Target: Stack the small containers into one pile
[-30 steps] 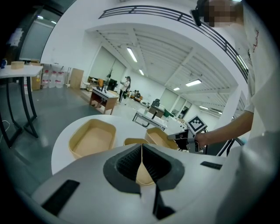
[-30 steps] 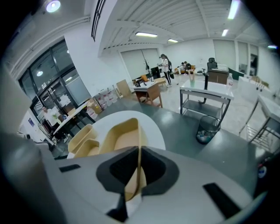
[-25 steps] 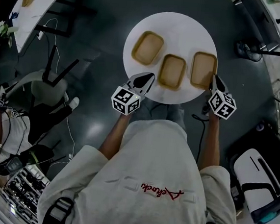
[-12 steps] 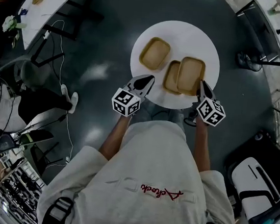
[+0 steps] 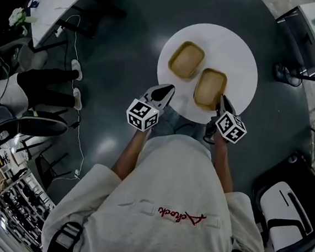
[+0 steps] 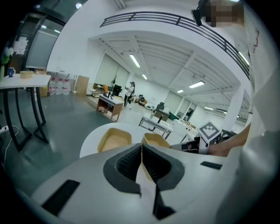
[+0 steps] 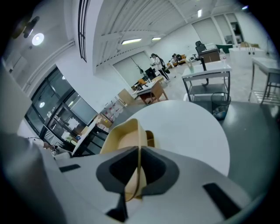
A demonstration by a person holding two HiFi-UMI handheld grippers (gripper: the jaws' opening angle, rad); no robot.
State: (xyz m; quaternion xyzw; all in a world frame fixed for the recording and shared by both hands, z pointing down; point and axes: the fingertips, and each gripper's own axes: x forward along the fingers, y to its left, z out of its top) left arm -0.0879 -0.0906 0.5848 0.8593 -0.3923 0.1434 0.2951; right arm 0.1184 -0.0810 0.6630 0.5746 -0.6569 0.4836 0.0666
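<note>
- Containers: you had one tan container (image 5: 210,88) clamped in the right gripper (image 5: 221,99), low over the near part of the round white table (image 5: 236,53).
- In the right gripper view, the right gripper (image 7: 139,151) had its jaws nearly together, pinching the thin near rim of that container (image 7: 122,135), which tilted to the left in that view.
- A corner of a second container (image 7: 150,138) showed just behind the held one. I could not tell whether the two touched or were nested.
- A third container (image 5: 186,59) lay flat on the table, up and to the left of the held one and apart from it.
- Writing: no label or print could be read on any container.
- Your grey shirt (image 5: 164,173) carried a line of red script (image 5: 182,216) across the back, which I could not read with confidence.
- Each gripper bore a cube with black-and-white square markers, left (image 5: 142,114) and right (image 5: 230,127). These showed patterns only, no text.
- Pose: both of your forearms reached forward, with both grippers pointing away from you and down.
- Your left gripper (image 5: 163,90) hung at the table's near-left edge, clear of the containers.
- In the left gripper view, its jaws (image 6: 141,146) were pressed together with nothing between them.
</note>
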